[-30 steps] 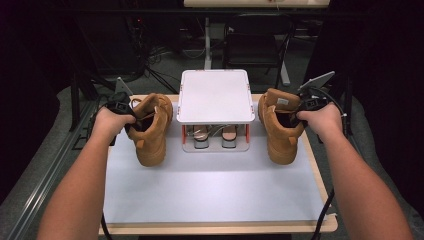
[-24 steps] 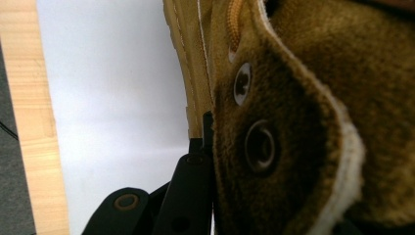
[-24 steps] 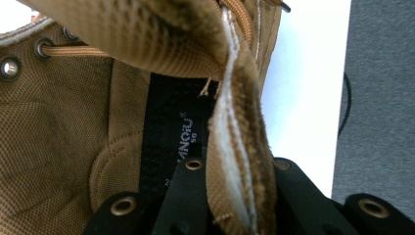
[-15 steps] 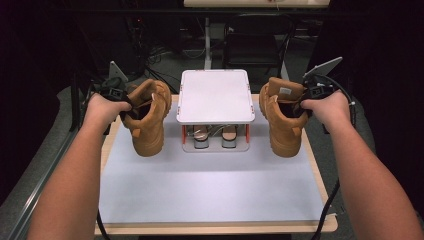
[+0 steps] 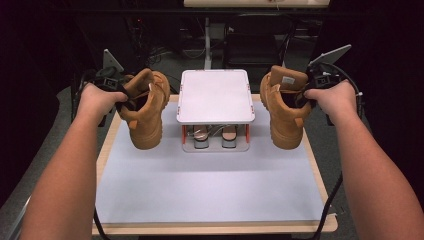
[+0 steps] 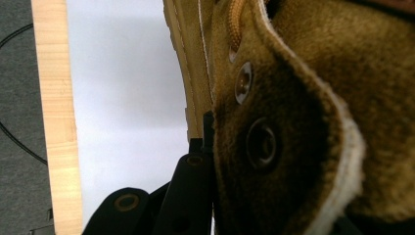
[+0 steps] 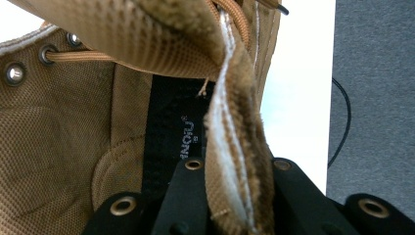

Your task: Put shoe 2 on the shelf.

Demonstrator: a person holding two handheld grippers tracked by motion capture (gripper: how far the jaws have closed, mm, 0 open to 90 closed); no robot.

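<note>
While both boots hang off the table, the placing is yet to come.
Left gripper point(image 5: 125, 95): clamped on the collar of the left tan boot point(image 5: 146, 112), at the left of the scene.
Right gripper point(image 5: 304, 95): pinching the collar flap of the right tan boot point(image 5: 284, 112), at the right.
Shoe rack point(image 5: 216, 95): far centre, between the boots; its white top bare, a pair of shoes point(image 5: 215, 136) on the shelf below.
Done: both boots gripped and off the white tabletop point(image 5: 210, 185).
Left: probably setting them on the rack.

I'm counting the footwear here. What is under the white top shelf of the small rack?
Under the top shelf of the rack, the fronts of a pair of sandals stick out on the lower level. The shelf covers their rear parts and anything farther back.
</note>
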